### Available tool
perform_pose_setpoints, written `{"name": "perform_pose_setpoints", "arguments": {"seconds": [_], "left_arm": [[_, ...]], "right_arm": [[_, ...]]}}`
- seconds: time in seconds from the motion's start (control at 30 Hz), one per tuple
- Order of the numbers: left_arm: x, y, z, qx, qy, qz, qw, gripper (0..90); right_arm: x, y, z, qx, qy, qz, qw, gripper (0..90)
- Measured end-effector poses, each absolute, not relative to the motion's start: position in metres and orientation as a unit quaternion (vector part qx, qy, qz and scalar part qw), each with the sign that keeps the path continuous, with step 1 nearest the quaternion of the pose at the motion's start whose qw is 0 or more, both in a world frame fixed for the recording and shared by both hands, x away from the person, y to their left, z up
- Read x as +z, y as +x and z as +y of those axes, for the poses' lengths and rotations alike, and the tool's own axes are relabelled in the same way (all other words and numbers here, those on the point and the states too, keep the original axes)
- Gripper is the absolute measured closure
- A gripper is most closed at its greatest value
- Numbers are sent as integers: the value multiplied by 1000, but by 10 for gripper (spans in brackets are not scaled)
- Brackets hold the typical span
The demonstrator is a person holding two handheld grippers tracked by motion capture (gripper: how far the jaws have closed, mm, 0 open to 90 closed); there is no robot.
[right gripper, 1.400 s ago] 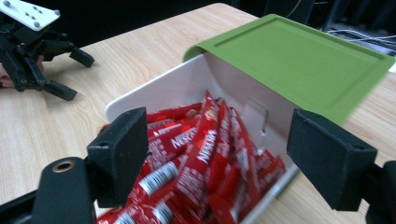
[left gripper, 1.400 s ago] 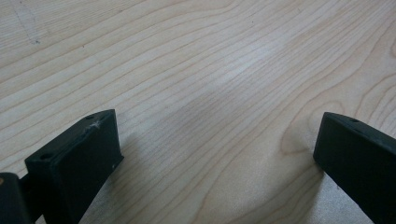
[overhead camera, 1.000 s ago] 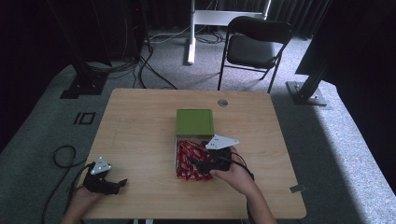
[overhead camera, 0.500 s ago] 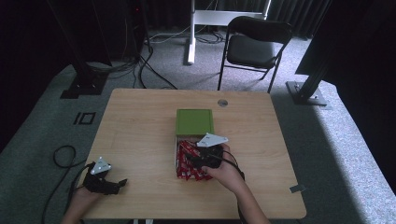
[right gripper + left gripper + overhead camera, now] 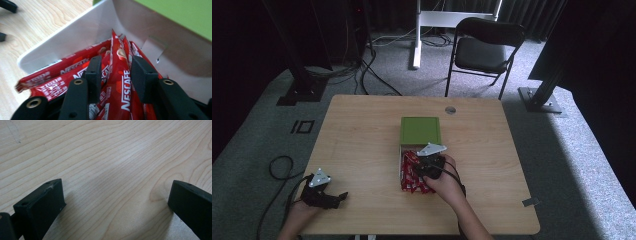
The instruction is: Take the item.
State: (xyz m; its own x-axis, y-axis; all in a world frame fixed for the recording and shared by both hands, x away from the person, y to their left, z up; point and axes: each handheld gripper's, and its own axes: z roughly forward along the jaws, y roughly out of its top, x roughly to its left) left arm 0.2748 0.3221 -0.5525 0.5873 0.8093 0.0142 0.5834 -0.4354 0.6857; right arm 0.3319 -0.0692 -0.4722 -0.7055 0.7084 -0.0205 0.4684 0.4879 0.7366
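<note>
Right gripper, jaws just been closing, straddles one Nescafé stick in white box, pads not clearly pressing. Risk: neighbour sticks pinched too, or stick slips. Left gripper wide, empty.

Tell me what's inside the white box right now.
The white box holds red Nescafe sachets piled lengthwise. The right tongs have been closing around one upright sachet. The box's floor and any lower sachets are covered.

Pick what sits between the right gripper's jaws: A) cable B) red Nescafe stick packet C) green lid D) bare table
B: in the right gripper view a red Nescafe stick packet stands between the right gripper jaws, which have just been closing, inside the white box of packets.
</note>
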Motion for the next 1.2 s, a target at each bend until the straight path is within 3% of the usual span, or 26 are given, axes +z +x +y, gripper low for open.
{"name": "perform_pose_setpoints", "arguments": {"seconds": [0.4,0.53,0.63,1.2], "left_arm": [[-553,275,322,173,829,420,326,15],[-553,275,322,174,829,420,326,15],[-553,275,322,174,829,420,326,15],[-553,275,322,174,829,420,326,15]], "right_arm": [[-478,333,-61,326,339,861,192,635],[-480,333,-60,325,334,863,196,681],[-479,334,-61,337,339,859,184,802],[-454,322,-80,416,367,819,143,818]]}}
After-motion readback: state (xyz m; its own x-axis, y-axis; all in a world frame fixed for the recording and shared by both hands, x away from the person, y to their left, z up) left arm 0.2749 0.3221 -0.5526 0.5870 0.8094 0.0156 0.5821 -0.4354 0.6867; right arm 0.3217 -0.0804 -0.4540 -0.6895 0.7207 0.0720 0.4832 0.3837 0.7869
